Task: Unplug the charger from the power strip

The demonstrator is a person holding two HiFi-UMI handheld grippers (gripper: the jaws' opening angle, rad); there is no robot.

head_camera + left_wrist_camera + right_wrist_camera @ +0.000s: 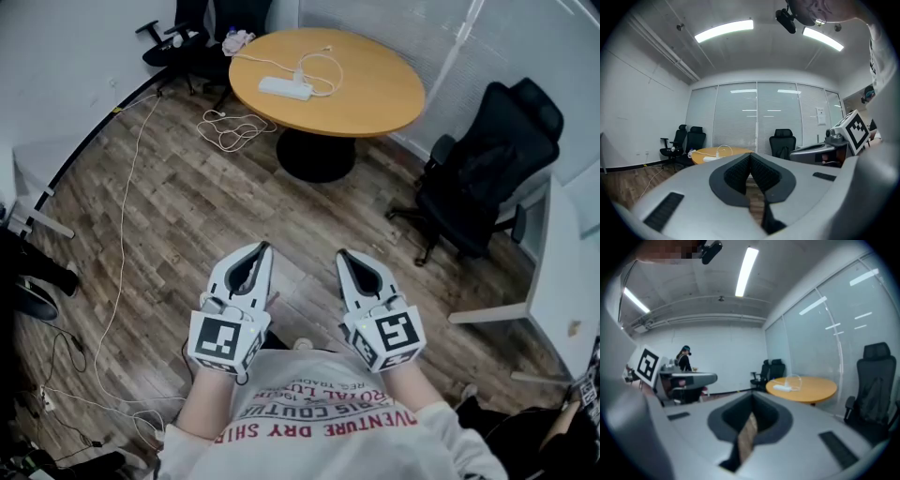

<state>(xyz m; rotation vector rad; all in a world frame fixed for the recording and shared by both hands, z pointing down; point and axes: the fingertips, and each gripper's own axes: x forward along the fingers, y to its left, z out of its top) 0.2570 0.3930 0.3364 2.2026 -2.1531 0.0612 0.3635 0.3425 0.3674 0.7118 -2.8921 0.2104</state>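
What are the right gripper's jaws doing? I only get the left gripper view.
Observer: The right gripper has its jaws shut, with nothing between them.
Operator: Is the charger in the strip?
Observer: Yes, in the head view the white charger stands in the power strip, at its right end, on the round table.
Operator: Anything on the floor by the table?
Observer: A loose white cable lies coiled on the floor left of the table.
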